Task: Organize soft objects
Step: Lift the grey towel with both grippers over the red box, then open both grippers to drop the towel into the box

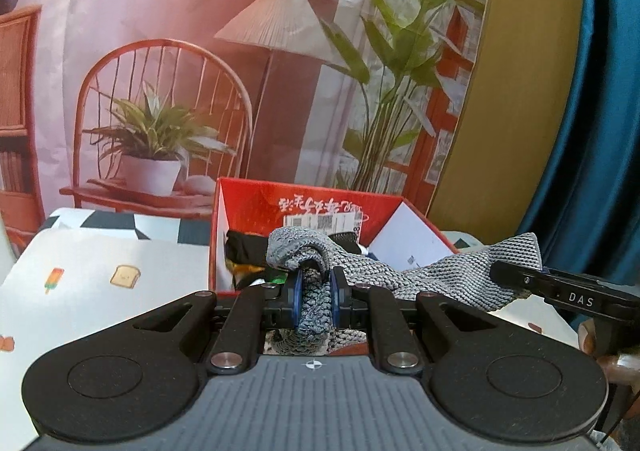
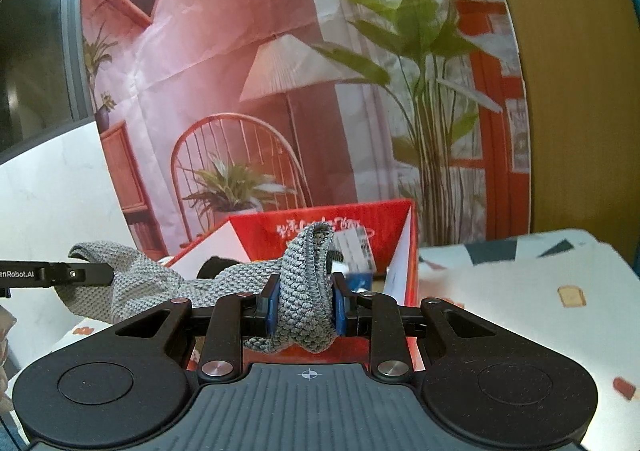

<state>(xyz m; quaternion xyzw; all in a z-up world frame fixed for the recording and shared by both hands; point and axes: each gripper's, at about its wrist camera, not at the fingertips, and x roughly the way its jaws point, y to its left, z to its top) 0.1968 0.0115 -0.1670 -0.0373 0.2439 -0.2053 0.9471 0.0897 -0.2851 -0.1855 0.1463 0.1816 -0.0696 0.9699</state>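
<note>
A grey knitted cloth (image 1: 440, 271) hangs stretched between both grippers, in front of and slightly above an open red cardboard box (image 1: 248, 203). My left gripper (image 1: 315, 291) is shut on one bunched end of the cloth. My right gripper (image 2: 305, 301) is shut on the other end of the cloth (image 2: 306, 291). The right gripper shows from the side in the left wrist view (image 1: 516, 277), and the left one in the right wrist view (image 2: 84, 273). The box (image 2: 384, 215) holds dark soft items (image 1: 244, 247), partly hidden by the cloth.
The box stands on a table with a white cloth printed with toast and popsicle pictures (image 1: 100, 283). A printed backdrop of a chair, lamp and plants (image 1: 200, 71) stands right behind the box. A blue curtain (image 1: 600, 131) hangs at the right.
</note>
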